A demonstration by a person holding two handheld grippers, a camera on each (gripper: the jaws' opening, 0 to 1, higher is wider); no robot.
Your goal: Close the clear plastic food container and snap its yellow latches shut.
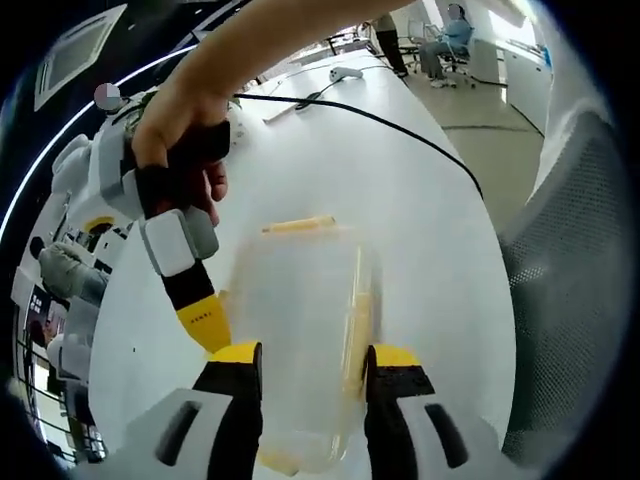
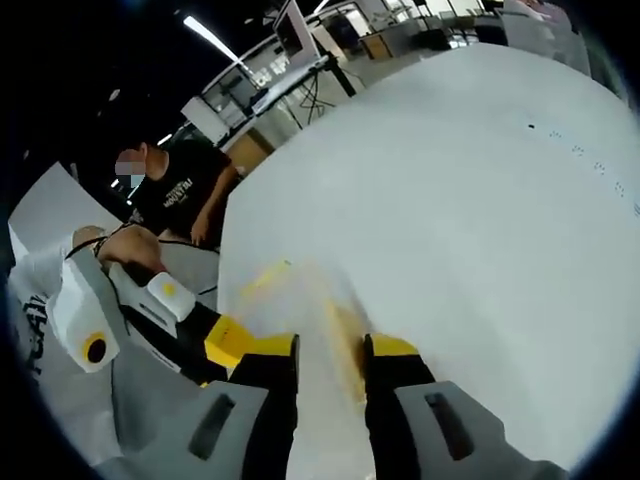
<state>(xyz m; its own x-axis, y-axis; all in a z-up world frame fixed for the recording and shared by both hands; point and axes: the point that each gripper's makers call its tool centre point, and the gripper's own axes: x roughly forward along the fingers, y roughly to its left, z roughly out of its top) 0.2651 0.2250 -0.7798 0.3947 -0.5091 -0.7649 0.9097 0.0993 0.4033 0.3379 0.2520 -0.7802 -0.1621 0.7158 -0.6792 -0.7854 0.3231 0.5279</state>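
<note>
A white table point(image 1: 400, 190) is crossed by a black cable point(image 1: 420, 135), with a small white object point(image 1: 345, 73) lying near its far end. A dark mesh chair point(image 1: 575, 260) is seen beside the table. A seated person point(image 1: 445, 40) is visible far off. In the right gripper view, a person in a black shirt point(image 2: 180, 190) is seen beyond the table's edge.

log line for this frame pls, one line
left gripper: open, astride clear container | right gripper: open, at a yellow latch | white table | latches: state unclear
</note>
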